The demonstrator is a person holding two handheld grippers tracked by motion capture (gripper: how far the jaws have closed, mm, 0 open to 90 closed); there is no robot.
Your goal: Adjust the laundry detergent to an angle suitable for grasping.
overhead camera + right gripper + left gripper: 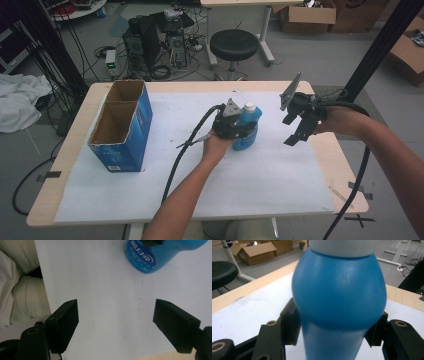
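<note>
One blue bottle (247, 127), its base hidden, is clamped by the left gripper (239, 131) near the table's (320, 200) centre. The right gripper (296, 131) is held open. The blue box (122, 125) at the left edge seems empty.

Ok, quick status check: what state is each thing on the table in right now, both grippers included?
Blue plastic bottle with white cap: upright on the white mat, capped, clamped below its shoulder.
Left gripper: shut on the bottle, a pad pressing each side.
Right gripper: open, nothing between its jaws, held above the mat.
Blue cardboard box: upright, top open, two compartments, nothing visible inside.
White mat: lying flat on the table.
</note>
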